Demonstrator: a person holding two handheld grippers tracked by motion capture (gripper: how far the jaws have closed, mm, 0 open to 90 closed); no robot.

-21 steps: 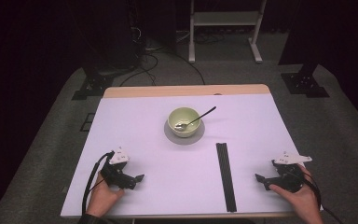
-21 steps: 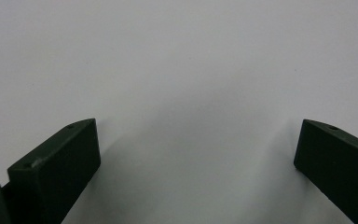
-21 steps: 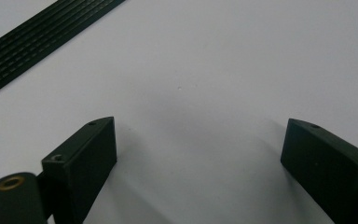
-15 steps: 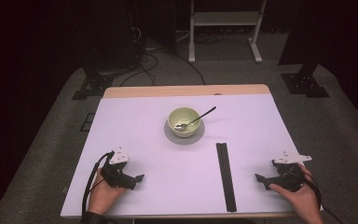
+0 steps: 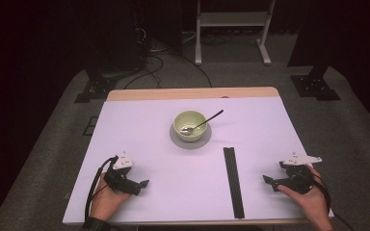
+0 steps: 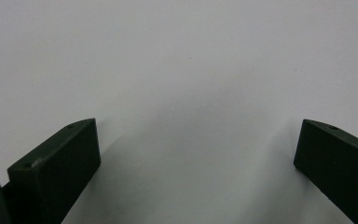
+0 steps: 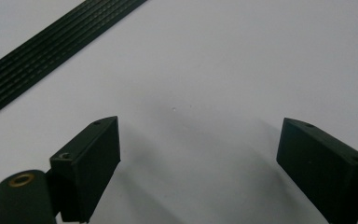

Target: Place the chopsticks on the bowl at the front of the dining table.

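While both of my hands rest on the near part of the white table (image 5: pixel 139 125), I take the black strip (image 5: pixel 233 182) as my landmark. It lies flat on the table, running straight from the near edge away from me. My right gripper (image 5: pixel 271 181) sits just to the right of the strip, near it but not touching, its tip pointing toward the strip. In the right gripper view its fingers (image 7: pixel 93 158) stand wide apart with only bare table between them, and the strip (image 7: pixel 51 44) crosses the upper left corner of that view, clear of both fingers. My left gripper (image 5: pixel 142 185) rests well to the left of the strip, its tip also pointing toward it. In the left gripper view its fingers (image 6: pixel 60 168) are spread wide too, over bare white table, gripping nothing. Beyond the far end of the strip and a little to its left stands a pale green bowl (image 5: pixel 190 122) on a grey saucer (image 5: pixel 178 141), with a spoon (image 5: pixel 207 119) leaning in the bowl, handle out to the right.
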